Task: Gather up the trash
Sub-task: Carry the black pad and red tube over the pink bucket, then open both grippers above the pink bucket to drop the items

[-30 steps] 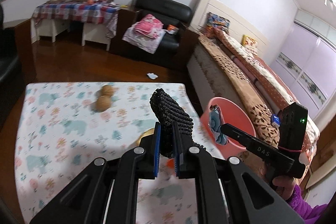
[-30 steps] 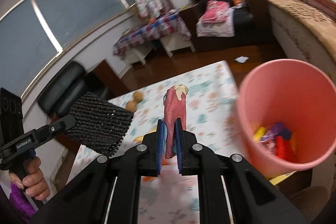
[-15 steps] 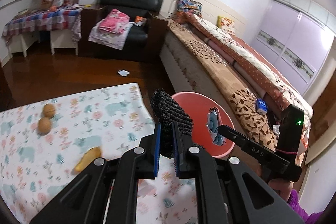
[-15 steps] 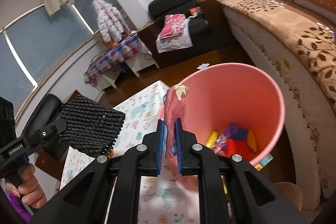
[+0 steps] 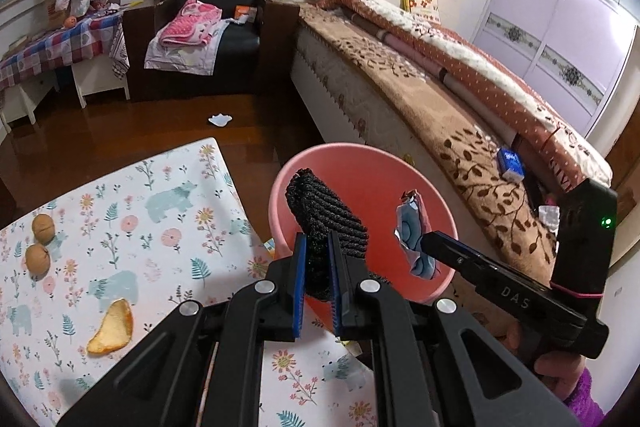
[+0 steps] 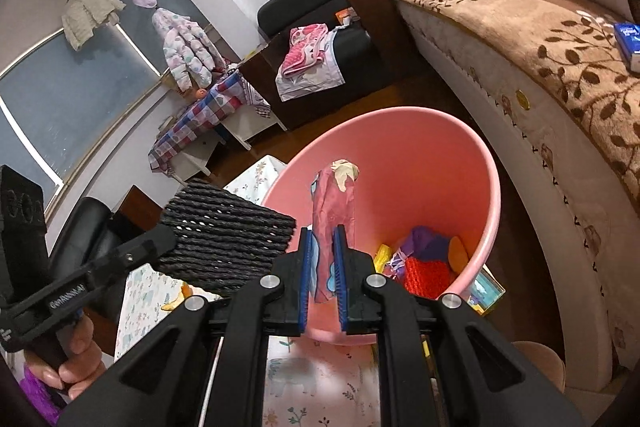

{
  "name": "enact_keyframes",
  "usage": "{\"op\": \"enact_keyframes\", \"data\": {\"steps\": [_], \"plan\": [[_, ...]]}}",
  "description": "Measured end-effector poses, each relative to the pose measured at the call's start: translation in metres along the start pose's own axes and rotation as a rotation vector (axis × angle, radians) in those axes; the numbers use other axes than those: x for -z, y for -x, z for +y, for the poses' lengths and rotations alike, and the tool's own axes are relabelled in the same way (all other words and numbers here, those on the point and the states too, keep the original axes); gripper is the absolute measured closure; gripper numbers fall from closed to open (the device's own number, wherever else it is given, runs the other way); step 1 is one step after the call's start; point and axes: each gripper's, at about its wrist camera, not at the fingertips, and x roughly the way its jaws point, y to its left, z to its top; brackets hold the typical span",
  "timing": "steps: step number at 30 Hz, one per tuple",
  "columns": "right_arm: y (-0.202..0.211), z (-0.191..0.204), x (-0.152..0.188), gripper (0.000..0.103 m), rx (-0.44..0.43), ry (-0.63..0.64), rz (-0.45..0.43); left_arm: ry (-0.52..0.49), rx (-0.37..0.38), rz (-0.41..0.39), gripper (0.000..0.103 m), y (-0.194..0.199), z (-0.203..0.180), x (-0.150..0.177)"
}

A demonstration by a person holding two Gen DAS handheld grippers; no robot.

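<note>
My left gripper is shut on a black woven mat piece, held over the near rim of the pink bin. In the right wrist view the same black mat piece hangs left of the bin. My right gripper is shut on a pink printed wrapper, which stands upright over the pink bin. From the left wrist view that wrapper shows in the right gripper above the bin. Colourful trash lies at the bin's bottom.
The floral table carries two walnuts and an orange peel. A bed runs along the right, close behind the bin. A black armchair with clothes and a white scrap on the wood floor lie beyond.
Both grippers have swung from over the table toward the pink bin, which now sits right under them. Both still hold their items.
</note>
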Motion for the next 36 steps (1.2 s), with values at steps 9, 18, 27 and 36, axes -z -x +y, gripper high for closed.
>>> {"op": "enact_keyframes", "data": {"steps": [9,18,27,36], "plan": [[-0.006,-0.004,0.002,0.092,0.006,-0.017,0.013,0.008,-0.006,0.030,0.091,-0.019,-0.003,0.004],[-0.008,-0.004,0.002,0.092,0.010,-0.030,0.015,0.001,-0.006,0.001,0.057,-0.011,-0.002,0.005],[-0.007,-0.003,0.003,0.087,0.035,-0.040,0.015,0.018,-0.007,-0.022,0.056,0.004,0.005,0.008],[-0.002,0.005,0.004,0.080,0.045,-0.025,0.009,0.050,-0.028,-0.060,0.056,0.028,0.025,0.013]]}}
